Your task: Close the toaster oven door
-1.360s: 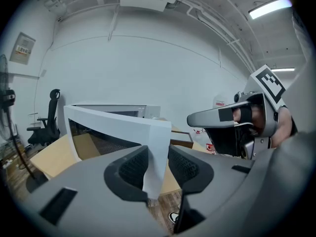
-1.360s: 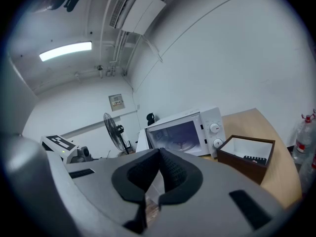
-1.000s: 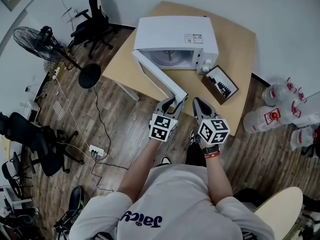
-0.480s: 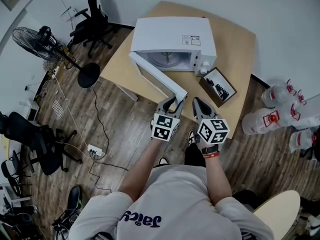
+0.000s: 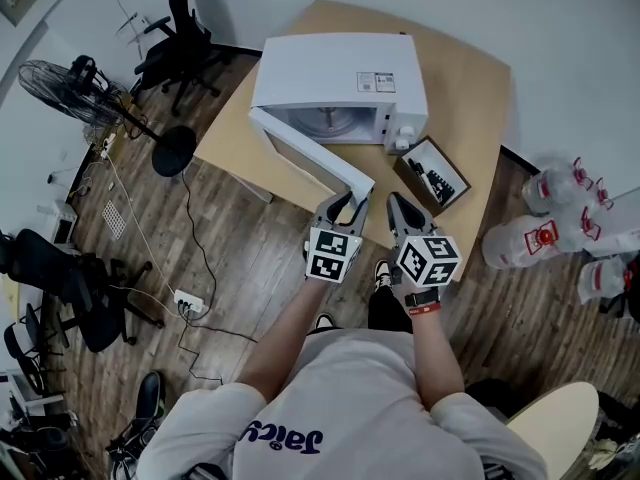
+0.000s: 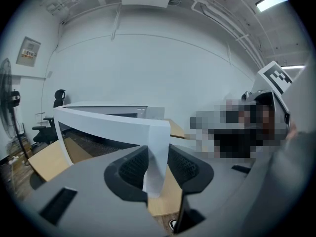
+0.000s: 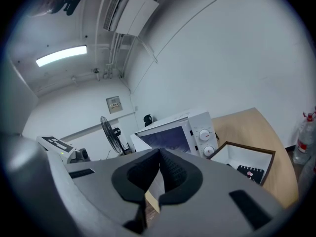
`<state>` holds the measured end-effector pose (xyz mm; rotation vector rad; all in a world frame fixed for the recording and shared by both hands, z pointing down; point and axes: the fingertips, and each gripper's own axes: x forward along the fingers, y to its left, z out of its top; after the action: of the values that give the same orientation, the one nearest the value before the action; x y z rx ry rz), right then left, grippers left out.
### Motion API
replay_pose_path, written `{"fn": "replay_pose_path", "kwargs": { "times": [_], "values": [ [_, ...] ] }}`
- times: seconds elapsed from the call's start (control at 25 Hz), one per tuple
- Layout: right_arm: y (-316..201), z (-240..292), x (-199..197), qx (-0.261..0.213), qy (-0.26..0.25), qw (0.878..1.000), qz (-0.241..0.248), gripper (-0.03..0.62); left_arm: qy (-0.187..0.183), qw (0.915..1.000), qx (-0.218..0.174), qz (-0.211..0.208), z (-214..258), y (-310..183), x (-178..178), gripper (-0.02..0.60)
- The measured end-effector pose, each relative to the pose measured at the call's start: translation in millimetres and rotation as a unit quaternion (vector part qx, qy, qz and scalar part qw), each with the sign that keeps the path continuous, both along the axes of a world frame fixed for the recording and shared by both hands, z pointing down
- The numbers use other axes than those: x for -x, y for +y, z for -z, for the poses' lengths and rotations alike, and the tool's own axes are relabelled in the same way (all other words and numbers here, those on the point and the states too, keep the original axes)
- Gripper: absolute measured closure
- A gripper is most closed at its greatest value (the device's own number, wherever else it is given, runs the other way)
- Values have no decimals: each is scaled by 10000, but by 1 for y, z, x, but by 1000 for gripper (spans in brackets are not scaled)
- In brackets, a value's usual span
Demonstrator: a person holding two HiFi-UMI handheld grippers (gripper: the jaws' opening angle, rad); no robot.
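1. The toaster oven door (image 5: 305, 153) stands wide open. It is hinged at the left end of the toaster oven (image 5: 335, 68) and angles out across the desk (image 5: 465, 88), so its free edge reaches almost to the desk's near edge.
2. It looks like a stiff, flat panel with a white frame round a window. It should swing lightly on its hinge without flexing.
3. The painted frame is smooth and could slide between pads, and the window is probably the part to keep pressure off. The free upright edge, farthest from the hinge, is the best place to hold or push. The latch will likely want a firm last press.
4. The left gripper (image 5: 340, 206) is clamped on that free edge, with one pad on each face of the frame.
5. The right gripper (image 5: 400, 208) hangs just beside it on the right, over the near edge. Its pads are together at the tips with nothing between them.
6. The oven body sits toward the desk's far left corner, with two knobs (image 7: 205, 135) at the right end of its front. It may shift on the smooth top if the door is slammed.
7. An open dark-framed box (image 5: 432, 173) lies just beside the oven's right front corner. It is close to the door's arc, though it seems to lie outside it.
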<state>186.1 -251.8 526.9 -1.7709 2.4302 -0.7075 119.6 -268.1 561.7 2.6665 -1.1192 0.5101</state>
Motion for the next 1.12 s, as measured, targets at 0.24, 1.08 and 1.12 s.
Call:
{"fn": "replay_pose_path", "kwargs": {
  "times": [0.24,1.08,1.12],
  "values": [
    [-12,-1,-10,-6,-16,10000,-17,579,3,10000,0,13,-3,-13,-12,437],
    [-47,4,-47,-51,41,10000,-13,579,-12,9998,81,207,-2,-51,-49,437],
    [-49,4,-48,-44,39,10000,-5,579,-11,9997,83,212,-2,-53,-50,437]
  ]
}}
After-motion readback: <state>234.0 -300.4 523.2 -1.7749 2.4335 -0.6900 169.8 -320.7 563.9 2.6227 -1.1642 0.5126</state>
